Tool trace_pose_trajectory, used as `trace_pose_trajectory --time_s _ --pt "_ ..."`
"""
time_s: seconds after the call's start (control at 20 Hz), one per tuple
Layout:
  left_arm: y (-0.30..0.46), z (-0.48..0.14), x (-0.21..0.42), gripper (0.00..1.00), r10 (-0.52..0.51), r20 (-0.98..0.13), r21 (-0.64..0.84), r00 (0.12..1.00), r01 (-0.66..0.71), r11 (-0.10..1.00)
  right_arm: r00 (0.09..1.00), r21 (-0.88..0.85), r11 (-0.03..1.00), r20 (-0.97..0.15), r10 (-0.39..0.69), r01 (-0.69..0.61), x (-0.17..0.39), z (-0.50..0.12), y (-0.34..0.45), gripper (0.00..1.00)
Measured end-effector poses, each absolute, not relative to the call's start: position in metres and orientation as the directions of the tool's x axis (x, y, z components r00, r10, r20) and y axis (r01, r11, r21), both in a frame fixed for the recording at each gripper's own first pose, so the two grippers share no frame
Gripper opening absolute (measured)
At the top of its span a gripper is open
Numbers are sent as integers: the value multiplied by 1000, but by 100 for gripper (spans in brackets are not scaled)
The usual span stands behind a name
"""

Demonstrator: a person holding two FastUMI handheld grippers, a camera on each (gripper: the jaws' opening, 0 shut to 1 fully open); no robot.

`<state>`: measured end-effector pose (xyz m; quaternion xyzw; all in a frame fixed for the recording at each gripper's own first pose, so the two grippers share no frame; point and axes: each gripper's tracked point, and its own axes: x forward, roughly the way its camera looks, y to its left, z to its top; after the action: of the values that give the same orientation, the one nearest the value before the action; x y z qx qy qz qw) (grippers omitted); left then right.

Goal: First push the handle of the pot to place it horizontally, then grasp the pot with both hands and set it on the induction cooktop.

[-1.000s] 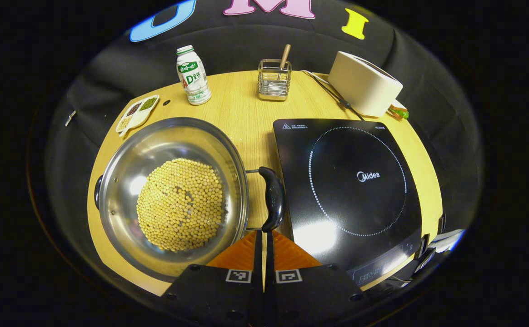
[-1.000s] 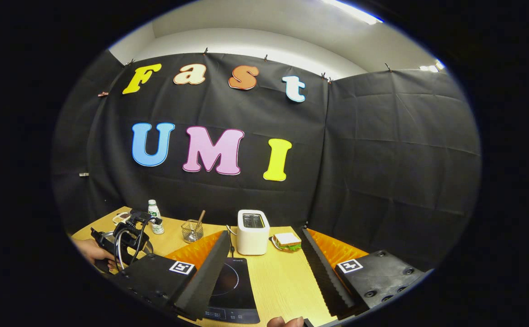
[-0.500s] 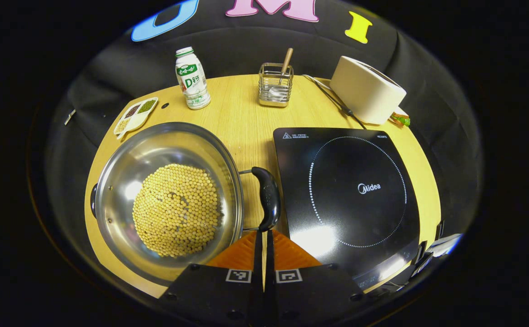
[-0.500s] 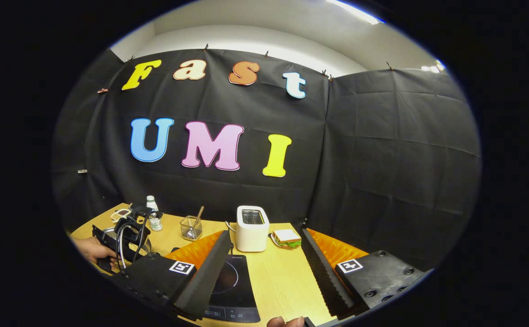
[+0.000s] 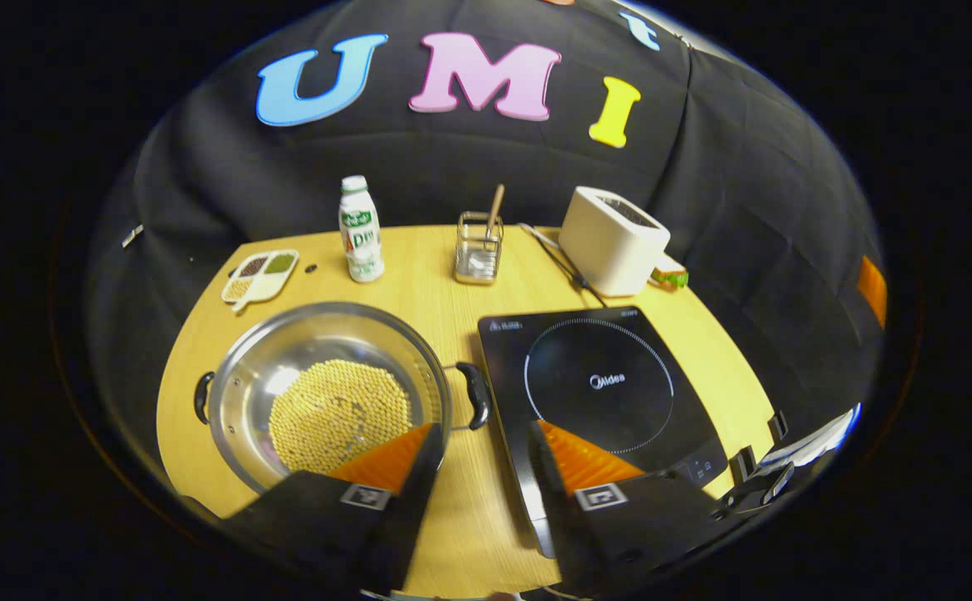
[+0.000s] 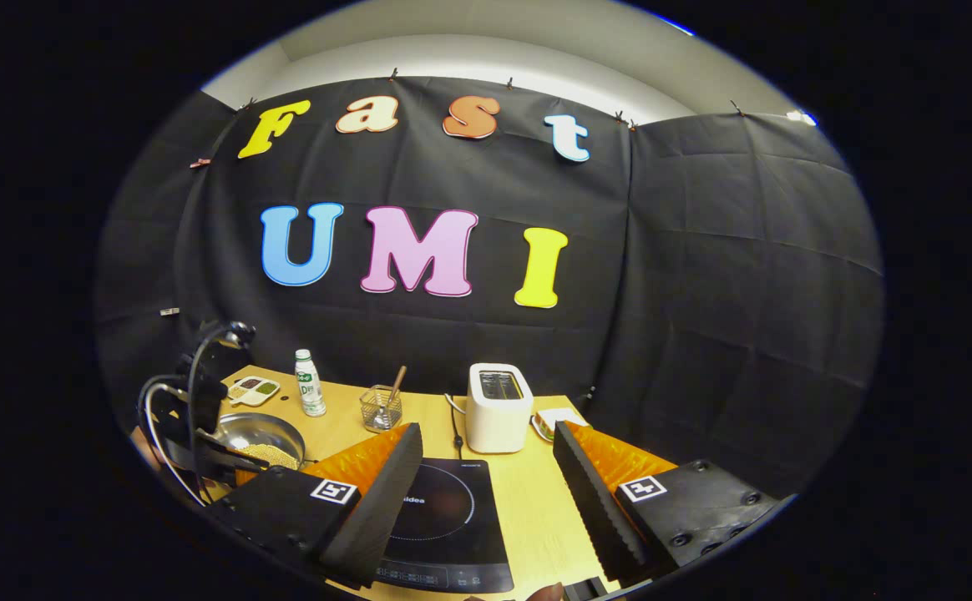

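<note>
A steel pot (image 5: 235, 380) with yellow beans inside stands on the left of the wooden table (image 5: 419, 275). Its right black handle (image 5: 478, 394) lies level, pointing at the black induction cooktop (image 5: 599, 384); a small black handle (image 5: 201, 396) shows on its left. My left gripper (image 5: 479, 434) is open, raised above and in front of the pot's right handle, touching nothing. My right gripper (image 6: 486, 434) is open and held high over the table's front, above the cooktop (image 6: 444, 501). In the right gripper view the pot (image 6: 262, 436) sits at the left, behind the left gripper's body (image 6: 202, 401).
At the back of the table stand a white-and-green bottle (image 5: 361, 229), a wire holder with a wooden-handled utensil (image 5: 478, 250), a white toaster (image 5: 613, 240) with its cable, and a sandwich (image 5: 670, 275). A small divided dish (image 5: 259, 274) lies back left.
My left gripper drew back and up from the pot's right handle and its fingers went from shut to open. The right gripper shifted slightly, staying open.
</note>
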<state>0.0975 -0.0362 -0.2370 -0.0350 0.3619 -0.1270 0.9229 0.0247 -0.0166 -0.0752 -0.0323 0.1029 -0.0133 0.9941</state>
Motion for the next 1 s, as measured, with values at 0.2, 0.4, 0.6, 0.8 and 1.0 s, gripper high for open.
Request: trace_pose_trajectory --time_s 0.2,0.4,0.6,0.8,1.0 --pt "13 -206 102 93 -215 -592 -194 777 122 973 973 -47 997 -229 42 -54 42 -87 18 98" --pt "75 -205 102 93 -154 -593 -166 790 67 984 947 -3 990 -292 135 -142 59 -113 61 98" --pt "140 -215 106 93 -83 -606 -90 791 36 995 903 45 977 -375 211 -209 71 -148 106 98" --pt "187 -227 116 93 -49 -605 -49 795 24 999 852 105 964 -451 267 -246 82 -183 150 98" --pt "223 -252 126 92 -37 -634 -69 772 -8 998 797 151 954 -525 300 -259 96 -217 184 98"
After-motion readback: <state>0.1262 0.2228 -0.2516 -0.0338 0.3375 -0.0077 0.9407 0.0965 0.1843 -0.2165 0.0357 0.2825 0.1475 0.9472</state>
